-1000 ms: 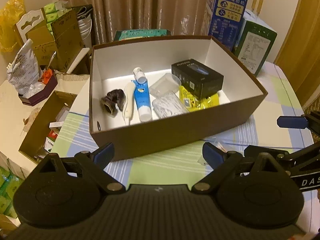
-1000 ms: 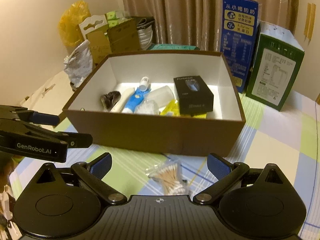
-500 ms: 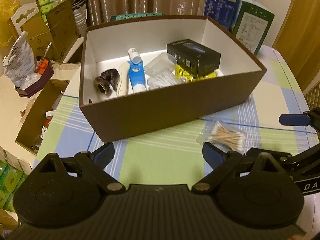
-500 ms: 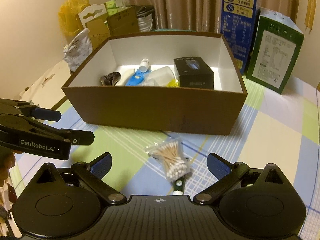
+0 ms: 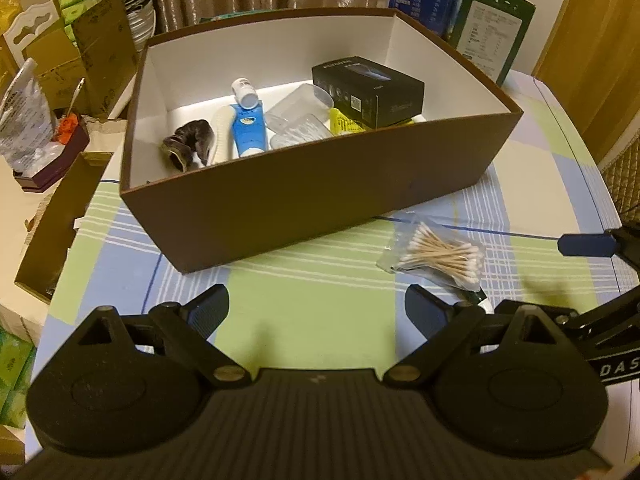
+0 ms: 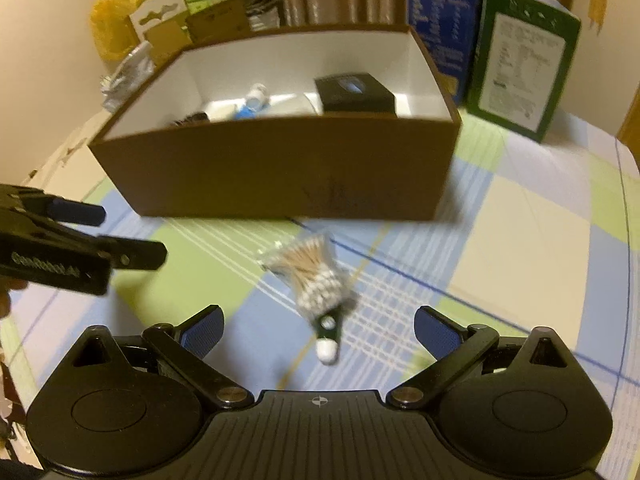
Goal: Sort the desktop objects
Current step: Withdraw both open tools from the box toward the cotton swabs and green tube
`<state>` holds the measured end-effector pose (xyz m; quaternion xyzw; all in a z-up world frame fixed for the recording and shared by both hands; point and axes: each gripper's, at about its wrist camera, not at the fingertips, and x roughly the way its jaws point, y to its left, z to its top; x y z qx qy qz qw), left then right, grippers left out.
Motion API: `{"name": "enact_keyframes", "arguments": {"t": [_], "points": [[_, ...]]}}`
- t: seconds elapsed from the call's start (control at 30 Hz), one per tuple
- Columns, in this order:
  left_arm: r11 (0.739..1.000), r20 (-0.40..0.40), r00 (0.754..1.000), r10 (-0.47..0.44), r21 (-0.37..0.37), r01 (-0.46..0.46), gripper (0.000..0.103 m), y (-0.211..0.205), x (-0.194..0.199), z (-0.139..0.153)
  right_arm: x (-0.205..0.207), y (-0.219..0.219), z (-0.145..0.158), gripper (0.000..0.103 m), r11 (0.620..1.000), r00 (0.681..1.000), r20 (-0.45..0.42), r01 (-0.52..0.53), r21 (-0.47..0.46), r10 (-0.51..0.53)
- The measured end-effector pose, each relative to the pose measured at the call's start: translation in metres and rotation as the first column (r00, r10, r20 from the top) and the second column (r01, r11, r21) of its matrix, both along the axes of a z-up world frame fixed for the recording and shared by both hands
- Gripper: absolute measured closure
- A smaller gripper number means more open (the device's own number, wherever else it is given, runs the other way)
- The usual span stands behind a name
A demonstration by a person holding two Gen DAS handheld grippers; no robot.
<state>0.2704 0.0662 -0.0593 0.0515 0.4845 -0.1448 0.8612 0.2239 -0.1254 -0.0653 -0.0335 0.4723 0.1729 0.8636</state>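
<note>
Checked cloth covers the surface (image 5: 312, 300), and the left wrist view shows bare cloth between the left gripper (image 5: 316, 312) and the near wall of the brown box (image 5: 320, 196); its fingers (image 5: 208, 310) are spread wide and carry nothing. The bag of cotton swabs (image 5: 440, 256) lies on the cloth just in front of the box's right corner, apart from it, with a small dark tube (image 5: 476, 300) poking out beneath it. From above, this view looks into the box: a black carton (image 5: 368, 92), a blue tube (image 5: 248, 128), clear plastic packets (image 5: 296, 120), a yellow packet (image 5: 344, 124) and a dark crumpled item (image 5: 188, 148) that is hard to identify. The surface's left edge drops toward an open cardboard box (image 5: 52, 216). The right gripper is cut off at the right margin.

The right wrist view is blurred. The right gripper (image 6: 318, 330) hangs low with fingers (image 6: 436, 332) released and empty, the bag of cotton swabs (image 6: 316, 280) straight ahead between them and the brown box (image 6: 280, 172). The box's near wall hides most of its contents. The dark tube (image 6: 328, 332) shows its white cap only here. The left gripper (image 6: 120, 236) enters from the left. Open cloth stretches right toward a green carton (image 6: 524, 72) and a blue carton (image 6: 444, 20).
</note>
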Motion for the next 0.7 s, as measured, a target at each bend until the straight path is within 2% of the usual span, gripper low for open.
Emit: {"name": "enact_keyframes", "arguments": {"t": [0.4,0.7], "points": [[0.998,-0.051,0.997,-0.066,-0.025,0.064,0.01,-0.018,0.005,-0.024,-0.004,-0.026,-0.023,0.004,0.996,0.996,-0.03,0.086,-0.038,-0.087],[0.988,-0.065,0.988,-0.139,-0.071,0.134,0.009,-0.053,0.014,-0.033,-0.004,-0.054,-0.028,0.004,0.981,0.981,-0.043,0.189,-0.047,-0.191]]}}
